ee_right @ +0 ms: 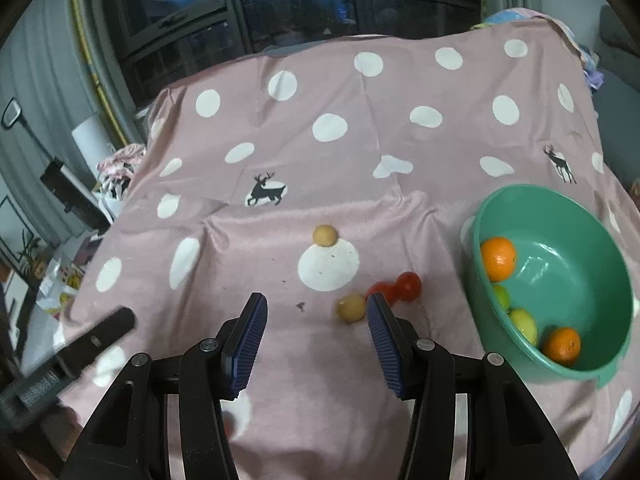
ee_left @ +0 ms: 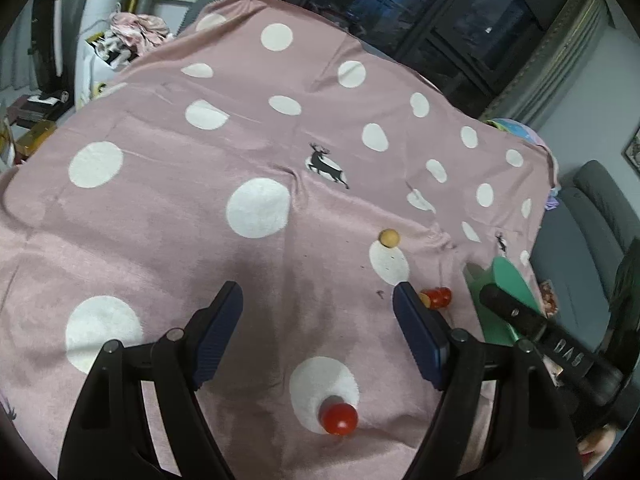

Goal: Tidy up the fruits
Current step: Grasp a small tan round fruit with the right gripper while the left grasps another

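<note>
Small round fruits lie loose on the soft pink cloth with white dots [ee_right: 360, 140], and they could roll away if a finger bumps them. In the right view, two shiny red fruits [ee_right: 400, 286] sit touching each other, and a little yellow-brown fruit [ee_right: 351, 308] sits just beside them. These three are packed close, so closing on one could push the others off to the side. The cloth has bumps and folds too, so a nudged fruit may roll in a funny way. The round green plastic bowl [ee_right: 560, 280] stands near the edge of the table, so a hard knock could shove it off.

The right gripper [ee_right: 316, 320] is spread wide and holds nothing. Its right finger tip is just beside the yellow-brown fruit and the red ones, but I cannot tell if it touches them. The left gripper [ee_left: 318, 312] is spread wide too, with nothing between its fingers. A red round fruit [ee_left: 338, 418] lies on the cloth under it, close to the camera.

A tan round fruit [ee_right: 325, 235] sits alone farther back, by a big white dot. The bowl holds two oranges [ee_right: 498, 259] and some yellow-green fruits [ee_right: 522, 322]. I think five fruits are not yet in the bowl.
</note>
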`<state>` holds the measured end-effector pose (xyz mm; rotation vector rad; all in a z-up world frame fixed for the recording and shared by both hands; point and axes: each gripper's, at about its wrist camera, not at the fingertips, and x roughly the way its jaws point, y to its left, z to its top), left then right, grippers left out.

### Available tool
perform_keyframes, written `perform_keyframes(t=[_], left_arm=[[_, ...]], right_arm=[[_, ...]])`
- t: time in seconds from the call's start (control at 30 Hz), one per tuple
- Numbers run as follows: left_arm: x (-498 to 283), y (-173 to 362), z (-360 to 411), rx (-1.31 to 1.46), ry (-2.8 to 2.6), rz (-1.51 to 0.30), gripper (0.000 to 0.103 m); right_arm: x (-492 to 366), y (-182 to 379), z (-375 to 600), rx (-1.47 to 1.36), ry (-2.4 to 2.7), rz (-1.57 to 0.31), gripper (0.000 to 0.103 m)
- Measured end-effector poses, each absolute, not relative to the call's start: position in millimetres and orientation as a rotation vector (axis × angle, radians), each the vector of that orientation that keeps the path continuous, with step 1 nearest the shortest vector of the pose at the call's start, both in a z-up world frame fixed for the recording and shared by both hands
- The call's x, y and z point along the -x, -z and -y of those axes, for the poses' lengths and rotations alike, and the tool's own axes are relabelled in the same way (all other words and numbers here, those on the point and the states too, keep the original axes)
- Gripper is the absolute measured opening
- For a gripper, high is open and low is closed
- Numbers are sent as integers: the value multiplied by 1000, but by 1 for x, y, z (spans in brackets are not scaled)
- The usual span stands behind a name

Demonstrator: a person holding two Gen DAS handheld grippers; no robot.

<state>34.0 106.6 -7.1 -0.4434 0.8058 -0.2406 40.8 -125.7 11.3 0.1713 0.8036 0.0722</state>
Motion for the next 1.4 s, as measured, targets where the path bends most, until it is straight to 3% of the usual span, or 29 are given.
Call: perform_keyframes(t=[0.4, 0.5, 0.57, 0.63, 0.77, 0.93, 1.4], left_arm=[[-46, 13, -103, 482, 352, -852, 75], [-51, 15, -98, 461, 349, -874, 69], [-56, 17, -94, 442, 344, -887, 61], [-63, 21, -93, 450, 346, -908, 54], [-74, 24, -96, 506, 385, -934, 43], [-95, 20, -85, 562, 404, -984, 42], [-209, 21, 5, 392, 430, -1180, 42]], right_arm=[[-51, -56, 131, -361, 18, -899, 52], [-63, -52, 132, -399, -9, -904, 52], [-72, -41, 133, -402, -2, -922, 46], [-80, -22, 134, -386, 6, -957, 33], [-96, 13, 142, -372, 11, -1042, 29], [-111, 32, 150, -339, 25, -1057, 29], [-128, 53, 137, -307, -106, -1135, 29]])
